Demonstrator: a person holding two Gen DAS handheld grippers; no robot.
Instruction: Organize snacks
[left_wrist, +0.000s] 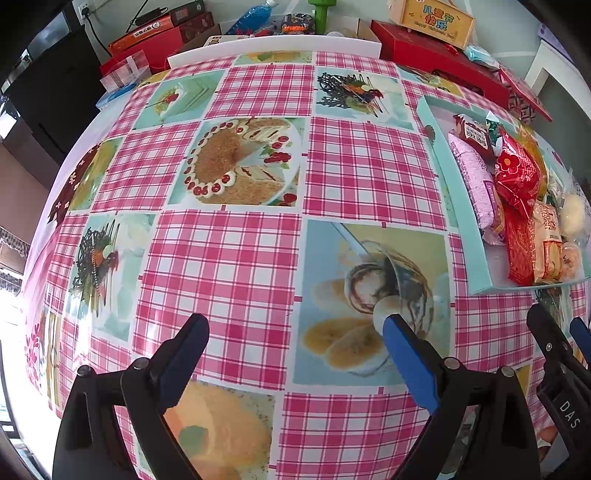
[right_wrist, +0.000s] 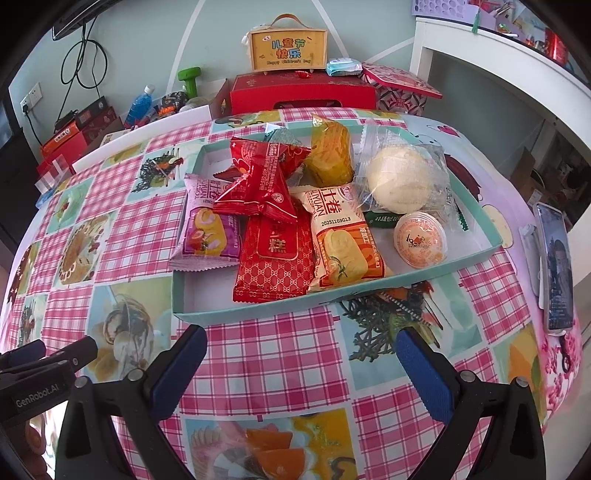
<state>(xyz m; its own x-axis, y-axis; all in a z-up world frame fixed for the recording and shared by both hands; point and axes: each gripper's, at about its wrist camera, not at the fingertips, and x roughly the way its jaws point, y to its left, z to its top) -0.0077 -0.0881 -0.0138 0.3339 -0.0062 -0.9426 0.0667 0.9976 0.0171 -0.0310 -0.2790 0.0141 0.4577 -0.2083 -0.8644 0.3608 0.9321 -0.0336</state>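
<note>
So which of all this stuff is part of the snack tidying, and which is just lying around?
Part of the job:
teal tray
purple roll pack
red cake pack
jelly cup
wrapped bun

Just lying about:
phone
blue bottle
green dumbbell
red gift box

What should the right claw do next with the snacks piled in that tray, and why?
Probably ease the right claw forward to the red packet at the tray's near edge. Both claws are open and hold nothing, the snacks lie heaped, and that packet lies closest, flat and partly uncovered.
</note>
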